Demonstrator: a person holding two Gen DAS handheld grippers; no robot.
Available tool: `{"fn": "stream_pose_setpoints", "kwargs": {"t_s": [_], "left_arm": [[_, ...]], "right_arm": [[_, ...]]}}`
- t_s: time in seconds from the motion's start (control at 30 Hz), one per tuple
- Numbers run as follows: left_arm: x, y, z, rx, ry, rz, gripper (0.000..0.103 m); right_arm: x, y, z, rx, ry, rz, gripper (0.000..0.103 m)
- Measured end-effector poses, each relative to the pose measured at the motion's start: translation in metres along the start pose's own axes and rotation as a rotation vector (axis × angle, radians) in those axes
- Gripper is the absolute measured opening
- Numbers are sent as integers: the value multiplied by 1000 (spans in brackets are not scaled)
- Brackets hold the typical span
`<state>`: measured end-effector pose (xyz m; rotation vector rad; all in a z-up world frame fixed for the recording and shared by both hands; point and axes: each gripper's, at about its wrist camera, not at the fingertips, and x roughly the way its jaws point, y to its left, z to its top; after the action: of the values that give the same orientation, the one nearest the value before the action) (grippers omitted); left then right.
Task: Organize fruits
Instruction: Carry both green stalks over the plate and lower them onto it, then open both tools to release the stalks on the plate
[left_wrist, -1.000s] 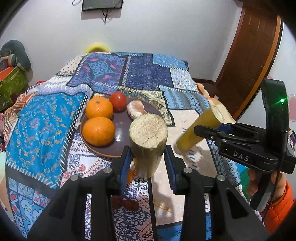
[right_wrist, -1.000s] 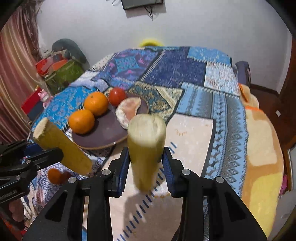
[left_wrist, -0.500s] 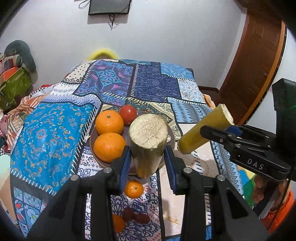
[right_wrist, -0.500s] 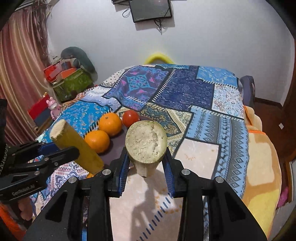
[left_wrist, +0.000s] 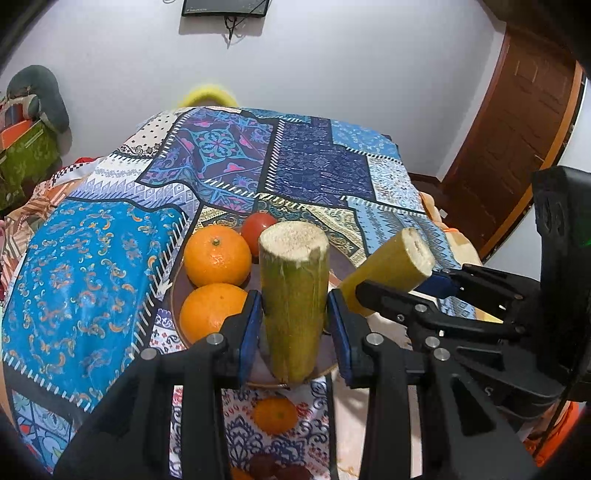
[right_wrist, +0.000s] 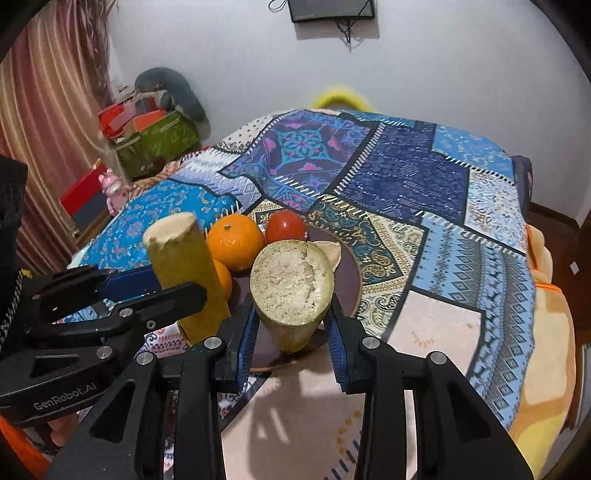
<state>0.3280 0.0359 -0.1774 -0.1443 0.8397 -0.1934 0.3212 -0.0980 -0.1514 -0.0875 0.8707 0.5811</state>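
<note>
My left gripper (left_wrist: 293, 332) is shut on a yellow-green sugarcane piece (left_wrist: 293, 295) and holds it above a dark round plate (left_wrist: 175, 295). The plate holds two oranges (left_wrist: 217, 254), a red tomato (left_wrist: 260, 227) and a pale fruit slice (right_wrist: 328, 251). My right gripper (right_wrist: 291, 328) is shut on a second sugarcane piece (right_wrist: 291, 280), also above the plate (right_wrist: 351, 277). Each gripper shows in the other's view: the right (left_wrist: 406, 291), the left (right_wrist: 155, 284).
The plate lies on a bed with a patchwork blue cloth (left_wrist: 92, 277). A small orange (left_wrist: 275, 415) and dark fruits (left_wrist: 273, 470) lie on the cloth in front of the plate. A green box (right_wrist: 159, 140) stands at the left, a brown door (left_wrist: 509, 147) at the right.
Both grippers have risen and pulled back with their sugarcane pieces and now sit close together above the plate. More of the small fruits below the plate came into view.
</note>
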Motion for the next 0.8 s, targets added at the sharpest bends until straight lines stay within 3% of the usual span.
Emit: {"fn": "stream_pose_setpoints", "kwargs": {"t_s": [0.13,0.4,0.53,0.63,0.8], "left_arm": [[12,11,2,-24,8,7,36],[28,26,6,-74,22,-52,36],[32,22,7,-53,19,-37,36],[26,20,9,-30,-26,29,36],[15,23,12,-26,-38,37,36]], "right_arm": [[11,-1,5,-6,5,22,32],[32,-6,16,26,9,67,32],[34,-9,17,37,9,66,35],[33,-7,18,13,8,46,36],[36,1,20,-49,7,0,36]]}}
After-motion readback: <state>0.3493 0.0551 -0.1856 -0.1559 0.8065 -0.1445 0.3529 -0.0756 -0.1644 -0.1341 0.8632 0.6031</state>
